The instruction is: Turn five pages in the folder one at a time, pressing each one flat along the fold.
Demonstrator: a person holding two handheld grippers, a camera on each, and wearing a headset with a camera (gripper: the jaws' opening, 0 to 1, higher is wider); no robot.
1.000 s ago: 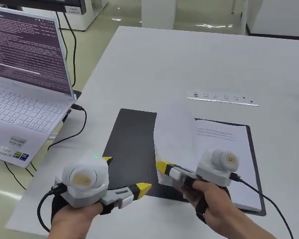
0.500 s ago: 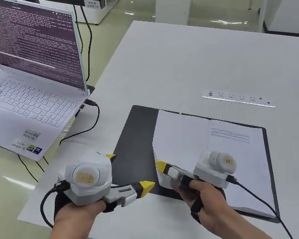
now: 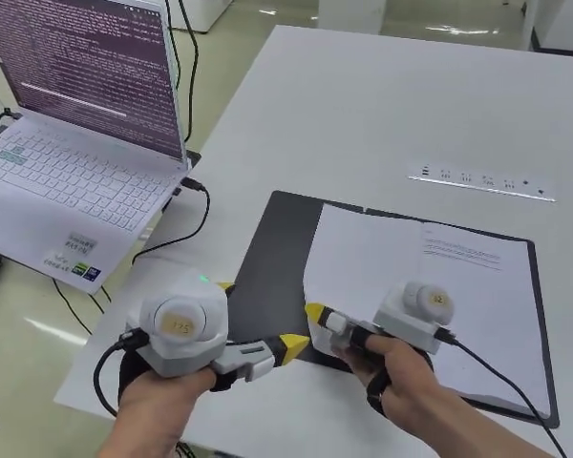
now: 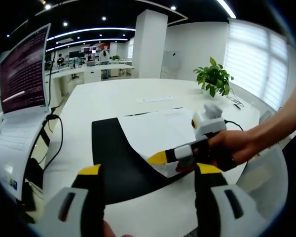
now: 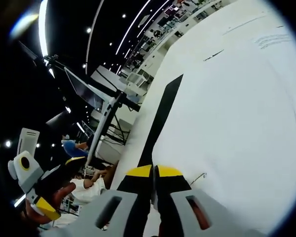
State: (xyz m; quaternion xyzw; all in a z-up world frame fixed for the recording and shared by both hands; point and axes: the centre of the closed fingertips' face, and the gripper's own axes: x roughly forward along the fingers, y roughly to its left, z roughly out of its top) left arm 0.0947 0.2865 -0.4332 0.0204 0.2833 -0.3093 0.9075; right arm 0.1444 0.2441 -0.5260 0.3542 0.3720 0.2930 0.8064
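A white page of the black folder was held pinched at its near left corner between the closed jaws of the right gripper, as seen in the head view. The folder was laid open on the white table, near its front edge, and the page was bowed in a shallow curve leftward over the bare black inner cover. On the folder's right half a sheet with a few lines of print was seen lying flat. In the right gripper view the two yellow tips were pressed together at the page's edge, with the black cover shown as a strip alongside.

The left gripper was held with its jaws wide apart and nothing between them, just beside the right gripper at the folder's near left corner. Whether it was touching the folder could not be told. In the left gripper view the raised corner and the hand around the right gripper were framed between the parted yellow tips.

An open laptop with a lit screen was placed to the left of the table, with a black cable plugged into its side. A socket strip was set into the tabletop beyond the folder. A potted plant was seen farther back.
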